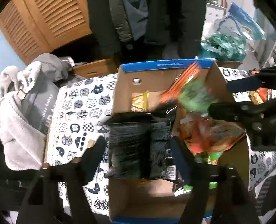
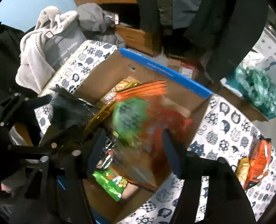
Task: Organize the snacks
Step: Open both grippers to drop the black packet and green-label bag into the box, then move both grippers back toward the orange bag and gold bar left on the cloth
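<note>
A black snack pack (image 1: pixel 138 145) is held clamped in the left gripper (image 1: pixel 139 149) over the cardboard box (image 1: pixel 167 66), an orange-green bag (image 2: pixel 138 123) is gripped by the right gripper (image 2: pixel 132 145) inside it, and release into free space is judged next.

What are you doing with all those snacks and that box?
A person is packing snacks into a cardboard box on a cat-print cloth. The left hand-held gripper holds a black packet over the box. The right hand-held gripper has an orange and green bag between its fingers. More snacks wait on the cloth.
</note>
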`<action>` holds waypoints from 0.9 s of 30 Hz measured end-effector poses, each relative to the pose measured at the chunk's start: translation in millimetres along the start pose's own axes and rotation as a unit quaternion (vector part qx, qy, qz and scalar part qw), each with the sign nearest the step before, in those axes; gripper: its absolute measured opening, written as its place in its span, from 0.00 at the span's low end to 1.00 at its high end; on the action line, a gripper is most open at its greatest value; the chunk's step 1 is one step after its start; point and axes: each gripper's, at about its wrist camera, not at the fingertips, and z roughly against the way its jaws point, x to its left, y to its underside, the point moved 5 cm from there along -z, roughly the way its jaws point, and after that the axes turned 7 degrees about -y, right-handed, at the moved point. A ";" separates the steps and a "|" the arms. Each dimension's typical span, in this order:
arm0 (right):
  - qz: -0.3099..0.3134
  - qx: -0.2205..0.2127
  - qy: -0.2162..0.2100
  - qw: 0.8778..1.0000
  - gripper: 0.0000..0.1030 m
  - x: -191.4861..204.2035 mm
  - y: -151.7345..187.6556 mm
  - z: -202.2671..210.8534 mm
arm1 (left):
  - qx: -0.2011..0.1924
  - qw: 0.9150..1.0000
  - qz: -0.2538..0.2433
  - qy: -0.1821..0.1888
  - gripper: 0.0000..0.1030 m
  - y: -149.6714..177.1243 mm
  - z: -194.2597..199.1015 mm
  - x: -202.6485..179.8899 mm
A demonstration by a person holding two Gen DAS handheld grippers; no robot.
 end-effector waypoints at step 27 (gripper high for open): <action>-0.071 -0.029 0.068 0.995 0.72 -95.3 62.5 66.4 | -0.026 0.998 -0.052 0.032 0.78 -22.1 29.7 -69.0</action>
